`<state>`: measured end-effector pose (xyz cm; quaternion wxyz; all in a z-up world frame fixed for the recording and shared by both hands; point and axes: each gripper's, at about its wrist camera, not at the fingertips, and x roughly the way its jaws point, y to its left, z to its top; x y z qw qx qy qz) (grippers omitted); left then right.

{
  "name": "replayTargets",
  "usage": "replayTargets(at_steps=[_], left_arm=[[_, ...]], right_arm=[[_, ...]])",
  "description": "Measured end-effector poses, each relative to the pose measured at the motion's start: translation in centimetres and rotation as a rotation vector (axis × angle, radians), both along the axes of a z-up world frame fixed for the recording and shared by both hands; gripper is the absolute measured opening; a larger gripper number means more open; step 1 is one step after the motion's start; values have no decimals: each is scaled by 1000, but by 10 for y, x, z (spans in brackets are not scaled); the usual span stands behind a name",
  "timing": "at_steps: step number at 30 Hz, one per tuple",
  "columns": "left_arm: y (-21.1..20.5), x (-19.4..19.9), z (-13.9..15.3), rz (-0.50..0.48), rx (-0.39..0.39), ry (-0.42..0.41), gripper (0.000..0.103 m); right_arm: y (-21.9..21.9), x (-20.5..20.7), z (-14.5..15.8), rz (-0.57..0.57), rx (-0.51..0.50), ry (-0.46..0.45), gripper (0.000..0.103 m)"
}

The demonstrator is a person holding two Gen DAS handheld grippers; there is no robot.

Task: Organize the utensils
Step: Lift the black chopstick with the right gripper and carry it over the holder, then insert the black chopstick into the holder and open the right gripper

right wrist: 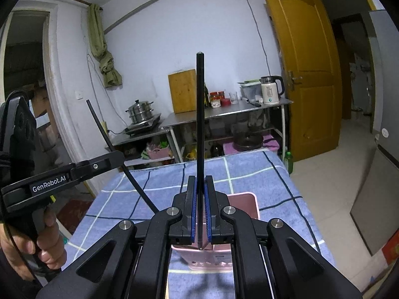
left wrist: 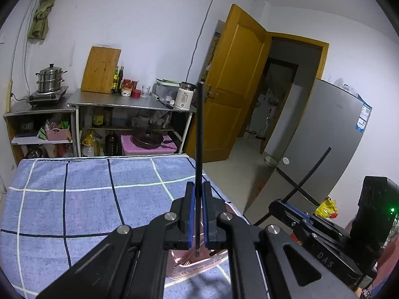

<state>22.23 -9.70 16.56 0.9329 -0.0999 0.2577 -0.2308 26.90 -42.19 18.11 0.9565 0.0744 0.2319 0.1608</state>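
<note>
Left wrist view showed my left claw (left wrist: 198,191) closed almost completely, its blue pads (left wrist: 190,209) pinching a thin black chopstick (left wrist: 199,137) that stood upright between them, its lower tip hanging just above a pink basket (left wrist: 197,266). From the right wrist view my right claw (right wrist: 200,186) was closed the same way on a second black chopstick (right wrist: 200,124), also upright, its pointed end down over the pink basket (right wrist: 243,204), which sat directly under the claw. Each view caught the other claw off to the side with its stick slanting outward: my right claw (left wrist: 286,205) low on the right in the left view, my left claw (right wrist: 112,159) on the left in the right view, with my left hand (right wrist: 27,244) wrapped around its grip. Both sticks were slender, plain and dark. The basket rested on a blue checked cloth (left wrist: 87,199) with white and navy lines covering the counter. Beyond it stood a steel kitchen table (left wrist: 129,102) carrying a wooden cutting board (left wrist: 101,69), jars and a white kettle (left wrist: 184,96), a steamer pot (left wrist: 49,78) on a burner beside it, an open orange door (left wrist: 232,84) and a grey fridge (left wrist: 324,134).
</note>
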Motion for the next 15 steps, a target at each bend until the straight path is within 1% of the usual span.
replayTargets(at_steps=[7, 15], left_arm=[[3, 14, -25, 15, 5, 45, 6], [-1, 25, -52, 4, 3, 91, 6]], right_arm=[[4, 20, -20, -16, -11, 39, 6], [9, 37, -54, -21, -34, 103, 6]])
